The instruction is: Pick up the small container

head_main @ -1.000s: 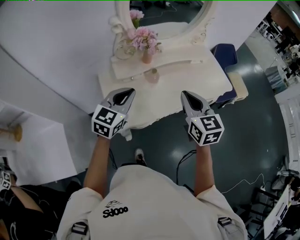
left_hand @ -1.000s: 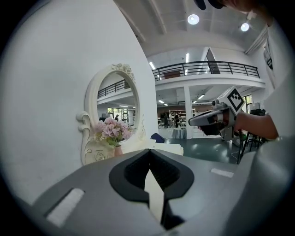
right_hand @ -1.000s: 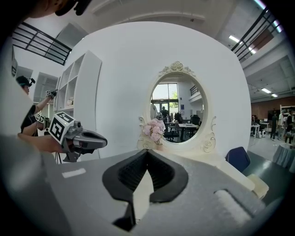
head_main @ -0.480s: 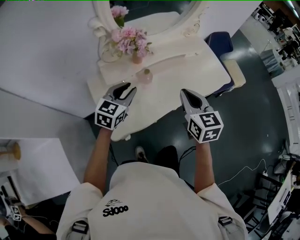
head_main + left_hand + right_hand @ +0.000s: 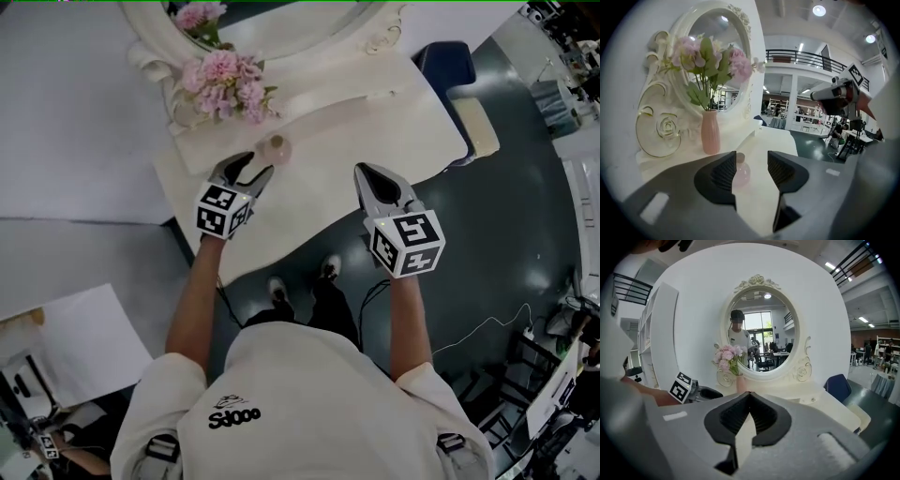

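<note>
The small container (image 5: 277,145) is a round pale-pink bottle with a stopper, standing on the white dressing table (image 5: 394,131) in front of the flower vase. In the left gripper view the container (image 5: 742,172) sits just beyond the jaws, partly hidden behind the left one. My left gripper (image 5: 251,166) (image 5: 751,157) is a short way in front of it. Its jaws are opening, and nothing is pressed between the pads. My right gripper (image 5: 368,174) (image 5: 749,395) hovers over the table's front edge to the right, shut and empty.
A pink vase (image 5: 710,132) of pink flowers (image 5: 223,82) stands just behind the container, against the ornate oval mirror frame (image 5: 804,366). A dark blue chair (image 5: 448,64) stands at the table's right end. Grey floor lies below the front edge.
My left gripper has moved forward over the table to just short of the container, and its jaws have spread apart. The right gripper has come forward to the table edge and stayed shut.
</note>
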Tool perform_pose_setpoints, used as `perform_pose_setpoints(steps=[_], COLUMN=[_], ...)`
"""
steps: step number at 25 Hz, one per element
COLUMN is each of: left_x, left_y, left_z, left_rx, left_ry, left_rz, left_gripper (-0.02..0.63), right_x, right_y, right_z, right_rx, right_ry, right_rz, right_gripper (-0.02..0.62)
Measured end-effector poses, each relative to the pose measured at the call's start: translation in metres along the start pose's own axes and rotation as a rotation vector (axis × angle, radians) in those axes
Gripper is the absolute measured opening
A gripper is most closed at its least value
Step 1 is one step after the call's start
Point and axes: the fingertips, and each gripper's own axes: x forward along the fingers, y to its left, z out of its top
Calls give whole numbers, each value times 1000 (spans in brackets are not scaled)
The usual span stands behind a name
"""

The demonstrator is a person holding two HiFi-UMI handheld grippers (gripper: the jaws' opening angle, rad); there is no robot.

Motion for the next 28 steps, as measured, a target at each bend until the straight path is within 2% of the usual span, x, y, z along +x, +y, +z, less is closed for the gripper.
perform_pose_setpoints(steps=[5, 8, 13, 16, 19, 23, 28], left_x=[52, 76, 108, 120, 126, 135, 143], left_y=[18, 28, 32, 34, 40, 39, 19], left_z=[-23, -31, -43, -44, -40, -38, -35], left_rx=[-9, -24, -7, 7, -5, -15, 6], left_ry=[53, 72, 116, 108, 79, 65, 95], left_rz=[18, 43, 70, 111, 161, 167, 134], left_gripper=[259, 261, 261, 239, 161, 152, 153], right_x=[17, 21, 20, 19, 14, 7, -8], right_y=[-33, -51, -73, -84, -94, -105, -116], right_z=[-13, -21, -34, -44, -56, -70, -77], right_rx=[21, 35, 42, 58, 74, 88, 101], right_ry=[43, 69, 110, 133, 156, 178, 179], right_rz=[-4, -12, -22, -31, -45, -68, -106], right_gripper=[3, 3, 3, 3, 3, 3, 3])
